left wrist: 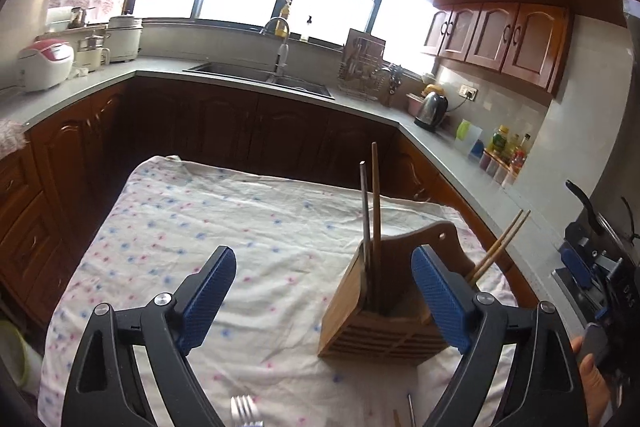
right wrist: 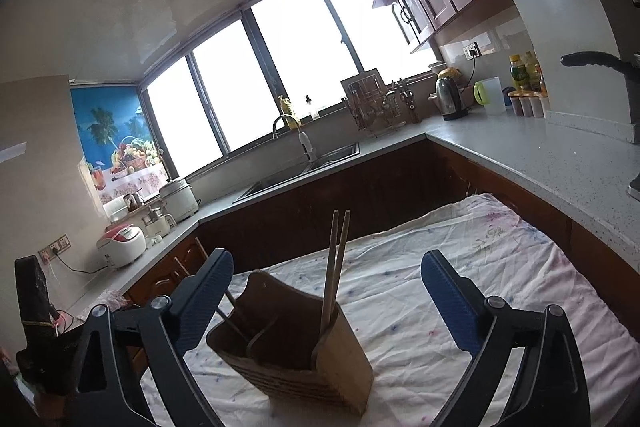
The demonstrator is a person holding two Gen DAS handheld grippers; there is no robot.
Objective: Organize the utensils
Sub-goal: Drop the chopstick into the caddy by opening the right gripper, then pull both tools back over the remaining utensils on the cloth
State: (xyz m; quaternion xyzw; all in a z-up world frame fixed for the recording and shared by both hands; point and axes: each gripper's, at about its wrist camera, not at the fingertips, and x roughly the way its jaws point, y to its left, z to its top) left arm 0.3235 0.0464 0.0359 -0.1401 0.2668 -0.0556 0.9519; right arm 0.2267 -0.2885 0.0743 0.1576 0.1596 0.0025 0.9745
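Note:
A wooden utensil holder (left wrist: 384,311) stands on the floral tablecloth (left wrist: 248,227). It holds a metal utensil and a wooden stick (left wrist: 375,211) in one slot and a pair of chopsticks (left wrist: 500,247) in another. My left gripper (left wrist: 324,291) is open and empty, just left of and before the holder. A fork (left wrist: 244,409) and two more utensil ends (left wrist: 410,409) lie at the bottom edge. In the right wrist view the holder (right wrist: 296,343) stands with its chopsticks (right wrist: 336,267), between the fingers of my open, empty right gripper (right wrist: 328,291).
Behind the table runs a U-shaped grey counter (left wrist: 100,83) with a sink (left wrist: 260,77), a dish rack (left wrist: 362,67), a kettle (left wrist: 432,109), rice cookers (left wrist: 44,65) and bottles (left wrist: 508,147). My right gripper shows at the right edge of the left wrist view (left wrist: 592,267).

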